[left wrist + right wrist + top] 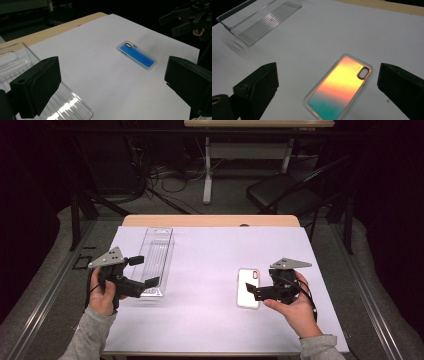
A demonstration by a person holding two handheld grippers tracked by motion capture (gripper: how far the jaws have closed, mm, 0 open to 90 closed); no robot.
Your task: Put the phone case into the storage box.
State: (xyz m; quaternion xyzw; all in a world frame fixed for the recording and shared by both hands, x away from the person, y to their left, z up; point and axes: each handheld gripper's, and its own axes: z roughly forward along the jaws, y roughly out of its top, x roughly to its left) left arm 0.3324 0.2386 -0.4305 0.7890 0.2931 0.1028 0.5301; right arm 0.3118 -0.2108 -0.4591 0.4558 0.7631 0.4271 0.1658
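holding tools: a person's hands come in from the near edge, one tool in each
left tool (145, 272): hangs over the near end of the clear plastic tray (157, 255), jaws spread wide, nothing between them
right tool (252, 291): hangs at the near right edge of the phone case (247, 287), jaws spread wide, nothing gripped
phone case: lies flat on the white sheet (210, 265), right of centre, camera cut-out at the far end; in the right gripper view it shines orange to teal (338, 87) between the two jaws without touching them; in the left gripper view it looks blue (137, 55)
clear plastic tray: lies on the left of the sheet, long side running away from the person, well apart from the case
surface (210, 220): wooden edge shows beyond the sheet
beyond: a folding chair (282, 192) and cables (170, 175) on the floor
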